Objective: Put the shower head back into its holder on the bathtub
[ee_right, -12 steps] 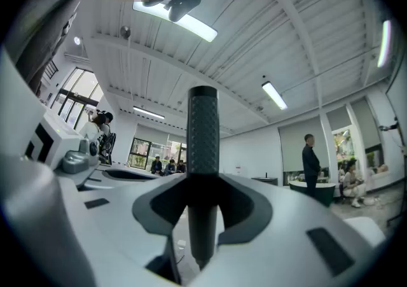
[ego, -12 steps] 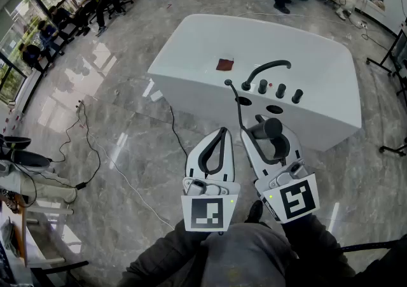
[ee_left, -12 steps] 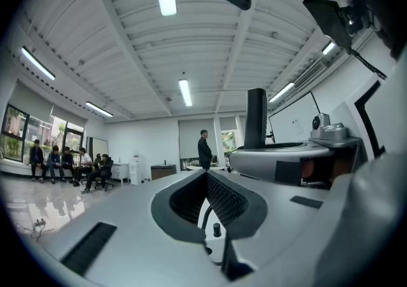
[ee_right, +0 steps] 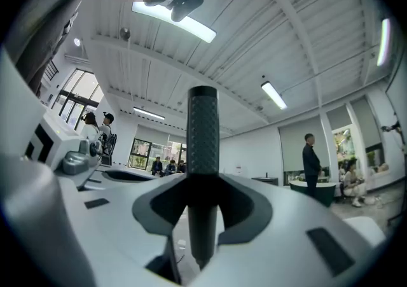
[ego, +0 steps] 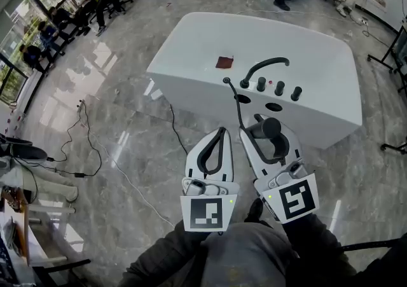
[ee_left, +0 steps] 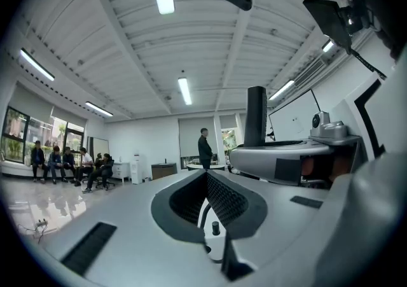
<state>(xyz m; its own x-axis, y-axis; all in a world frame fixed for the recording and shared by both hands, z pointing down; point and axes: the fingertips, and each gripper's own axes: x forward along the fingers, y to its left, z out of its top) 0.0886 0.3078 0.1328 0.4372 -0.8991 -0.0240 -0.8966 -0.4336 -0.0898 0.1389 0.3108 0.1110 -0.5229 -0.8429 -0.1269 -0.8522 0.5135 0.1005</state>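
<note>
Right hand-held gripper (ego: 262,133) is clamped on the shower head (ego: 269,128). In the right gripper view the dark, textured handle (ee_right: 203,139) stands straight up between the jaws, with both pads pressed against it. So the shower head sits right at that gripper's tips. It's on the near side of the white bathtub (ego: 210,44), close to the rim but not resting on it.

A thin dark hose (ego: 237,104) runs from the tub's rim down to the shower head. Just past the shower head on the rim there's a dark oval opening (ego: 274,107). Behind it is a row of black knobs (ego: 278,88), plus the curved black faucet (ego: 264,66). Can't say for sure the oval is the holder, but the shower head isn't in it.

Left hand-held gripper (ego: 220,133) is just beside the right one, on its left, over the grey marble floor (ego: 127,152). Its jaws are together with nothing between them, which is clear in the left gripper view (ee_left: 206,176).

There's also a small dark red square (ego: 224,63) lying on the tub rim left of the faucet, and a cable (ego: 89,146) trails across the floor.
</note>
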